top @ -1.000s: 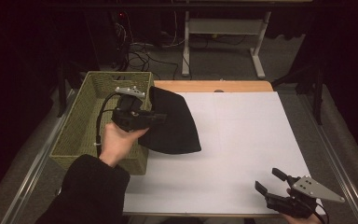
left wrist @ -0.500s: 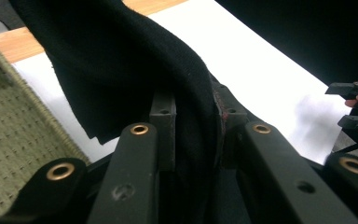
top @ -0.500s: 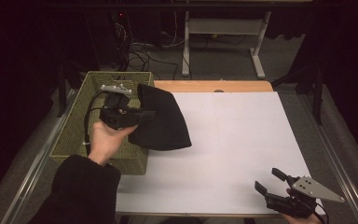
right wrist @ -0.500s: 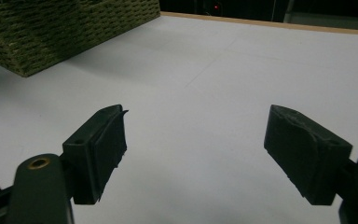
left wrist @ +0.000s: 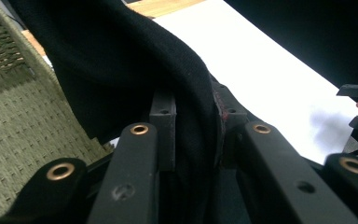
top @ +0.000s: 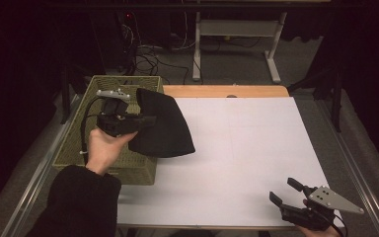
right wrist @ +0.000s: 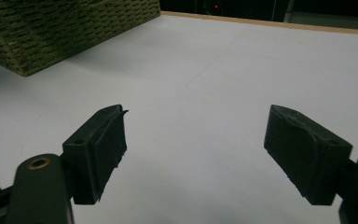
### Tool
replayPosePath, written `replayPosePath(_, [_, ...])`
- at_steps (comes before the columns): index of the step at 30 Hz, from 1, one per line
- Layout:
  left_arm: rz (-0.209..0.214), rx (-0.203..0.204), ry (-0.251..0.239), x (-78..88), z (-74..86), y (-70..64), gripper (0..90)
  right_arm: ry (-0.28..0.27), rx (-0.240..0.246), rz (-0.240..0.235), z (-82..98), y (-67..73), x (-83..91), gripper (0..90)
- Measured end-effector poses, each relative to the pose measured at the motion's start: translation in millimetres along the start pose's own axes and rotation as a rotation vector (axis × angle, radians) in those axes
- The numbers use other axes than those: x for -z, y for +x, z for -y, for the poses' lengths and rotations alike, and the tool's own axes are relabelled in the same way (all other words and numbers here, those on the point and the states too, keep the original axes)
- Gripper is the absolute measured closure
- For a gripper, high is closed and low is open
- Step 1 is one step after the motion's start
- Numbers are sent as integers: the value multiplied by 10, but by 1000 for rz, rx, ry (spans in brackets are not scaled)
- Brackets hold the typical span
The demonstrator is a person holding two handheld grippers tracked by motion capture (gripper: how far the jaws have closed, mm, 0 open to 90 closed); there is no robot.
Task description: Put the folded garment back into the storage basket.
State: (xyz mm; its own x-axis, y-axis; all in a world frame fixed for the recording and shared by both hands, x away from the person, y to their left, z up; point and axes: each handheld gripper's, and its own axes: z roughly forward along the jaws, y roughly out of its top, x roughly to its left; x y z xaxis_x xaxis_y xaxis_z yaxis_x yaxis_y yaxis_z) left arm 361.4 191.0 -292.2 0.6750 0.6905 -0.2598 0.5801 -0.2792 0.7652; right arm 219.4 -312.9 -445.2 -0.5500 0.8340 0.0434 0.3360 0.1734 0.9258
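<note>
Carried leftward toward the basket [top: 74,143], the black cloth [top: 165,128], clamped in left gripper [top: 145,120] jaws, could be snagged on its rim

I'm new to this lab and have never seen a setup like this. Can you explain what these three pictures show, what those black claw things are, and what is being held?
A person sits at a table with a white top and holds a hand-operated grasping tool in each hand. The high view looks down from above the person. The other two pictures come from small cameras riding on each tool, looking along its two black jaws.

The left tool is shut on a black cloth, lifted beside a green woven basket; the left gripper view shows the cloth pinched between the jaws. The right tool rests near the table's front right corner, jaws open with nothing in them, as the right gripper view shows.
</note>
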Motion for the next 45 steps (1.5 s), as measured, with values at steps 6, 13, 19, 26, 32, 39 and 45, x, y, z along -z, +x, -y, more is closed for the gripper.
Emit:
replayPosePath(6, [-5,8,-6,54,15,46,716,0,0,0,0,0,-1,213])
replayPosePath(13, [-13,26,-13,118,49,126,715,0,0,0,0,0,-1,212])
replayPosePath(19, [-24,37,-22,182,85,187,716,1,2,0,-1,2,-3,212])
replayPosePath(26, [-31,59,-33,249,125,271,716,1,4,0,-1,2,-6,213])
replayPosePath(32, [-44,70,-41,301,151,331,716,1,4,-1,-1,3,-10,213])
replayPosePath(39, [-73,77,-43,336,183,401,715,0,-1,-1,-2,1,-10,213])
replayPosePath(45, [-102,85,-42,376,212,485,716,1,-1,0,-2,1,-12,212])
